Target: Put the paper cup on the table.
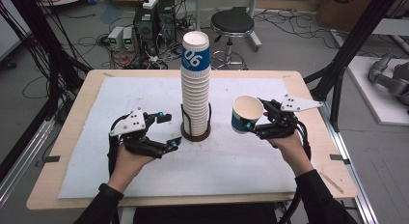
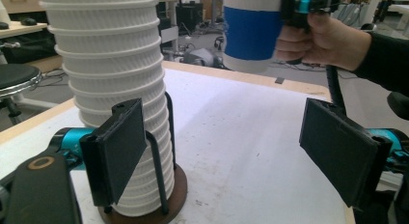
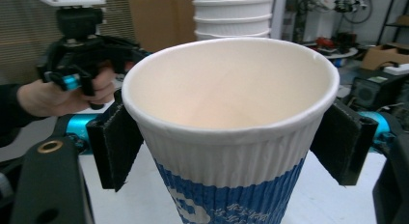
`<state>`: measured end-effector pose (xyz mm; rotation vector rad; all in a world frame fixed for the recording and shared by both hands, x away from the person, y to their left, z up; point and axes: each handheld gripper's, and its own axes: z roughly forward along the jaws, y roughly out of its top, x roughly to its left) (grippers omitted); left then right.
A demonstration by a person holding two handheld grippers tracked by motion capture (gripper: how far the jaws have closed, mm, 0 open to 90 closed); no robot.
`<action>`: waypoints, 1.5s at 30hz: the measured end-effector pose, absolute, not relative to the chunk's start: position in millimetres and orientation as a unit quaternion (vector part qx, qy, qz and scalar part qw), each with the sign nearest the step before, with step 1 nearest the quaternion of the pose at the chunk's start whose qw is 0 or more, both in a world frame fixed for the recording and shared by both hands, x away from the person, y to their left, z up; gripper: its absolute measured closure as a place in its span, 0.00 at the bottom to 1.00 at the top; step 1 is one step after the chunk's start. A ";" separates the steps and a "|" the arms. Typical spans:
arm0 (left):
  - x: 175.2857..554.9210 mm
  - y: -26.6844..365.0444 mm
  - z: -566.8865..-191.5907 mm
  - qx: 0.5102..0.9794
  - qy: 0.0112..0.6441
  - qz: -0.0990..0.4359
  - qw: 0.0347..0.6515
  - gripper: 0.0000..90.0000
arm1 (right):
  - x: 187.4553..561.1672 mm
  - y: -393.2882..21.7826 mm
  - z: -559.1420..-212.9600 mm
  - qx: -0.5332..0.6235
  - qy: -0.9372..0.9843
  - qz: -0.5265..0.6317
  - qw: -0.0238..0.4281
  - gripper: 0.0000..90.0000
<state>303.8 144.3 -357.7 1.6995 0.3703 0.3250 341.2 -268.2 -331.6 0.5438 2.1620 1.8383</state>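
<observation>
One paper cup [image 1: 246, 114] is sitting clamped in your right gripper [image 1: 252, 123], off the stack [image 1: 195, 84]; your left gripper [image 1: 168, 131] is waiting open and empty beside the holder [image 1: 195, 133].

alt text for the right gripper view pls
A white paper cup with a blue printed band sits clamped upright between the right tongs, its empty inside facing the camera. Behind it are the cup stack and the left tongs in a hand.

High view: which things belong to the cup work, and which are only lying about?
In the job:
- white and blue ribbed paper cup, gripped by right gripper
- tall stack of paper cups
- round brown stack holder
- left gripper, open

Lying about:
- black round stool
- computer towers
</observation>
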 end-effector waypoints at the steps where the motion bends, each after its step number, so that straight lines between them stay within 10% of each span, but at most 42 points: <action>1: 303.8 143.5 -357.9 0.744 0.161 0.141 0.633 0.18 | 342.9 -269.3 -331.7 0.189 0.742 0.630 0.129 0.22; 45: 308.4 140.2 -369.7 0.754 0.167 0.134 0.620 0.18 | 411.5 -307.6 -356.9 0.346 0.717 0.569 0.207 0.22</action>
